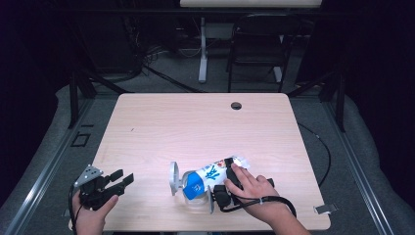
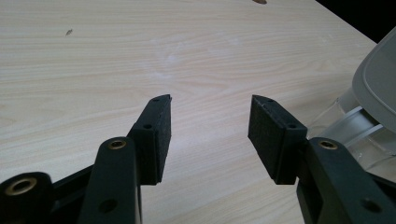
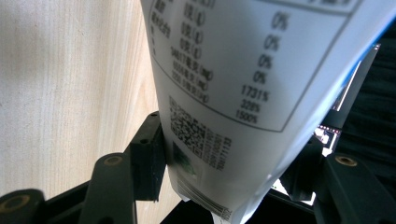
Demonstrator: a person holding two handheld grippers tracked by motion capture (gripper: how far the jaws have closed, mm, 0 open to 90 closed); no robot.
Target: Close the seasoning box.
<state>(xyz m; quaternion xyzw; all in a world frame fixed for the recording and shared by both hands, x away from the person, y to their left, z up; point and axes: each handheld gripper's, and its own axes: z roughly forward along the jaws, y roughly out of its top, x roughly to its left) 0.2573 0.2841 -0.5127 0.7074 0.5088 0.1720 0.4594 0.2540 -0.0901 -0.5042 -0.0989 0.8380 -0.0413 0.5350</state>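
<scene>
A white and blue printed pouch point(image 1: 209, 175) lies near the table's front edge. Its blue end reaches into a clear container point(image 1: 195, 199) that lies on its side with a grey lid point(image 1: 173, 178) standing at its mouth. My right gripper point(image 1: 226, 181), under the person's hand, is shut on the pouch's white end. In the right gripper view the pouch's label point(image 3: 233, 70) fills the gap between the pads. My left gripper point(image 1: 125, 177) rests at the front left corner, open and holding nothing point(image 2: 210, 100). The lid point(image 2: 378, 79) and clear wall point(image 2: 355, 130) show to its right.
The light wooden table point(image 1: 195, 122) has a cable hole point(image 1: 236, 105) near its far edge. A small metal piece point(image 1: 324, 208) lies at the front right corner. Behind the table stand a black chair point(image 1: 257, 44) and a white table leg point(image 1: 202, 49).
</scene>
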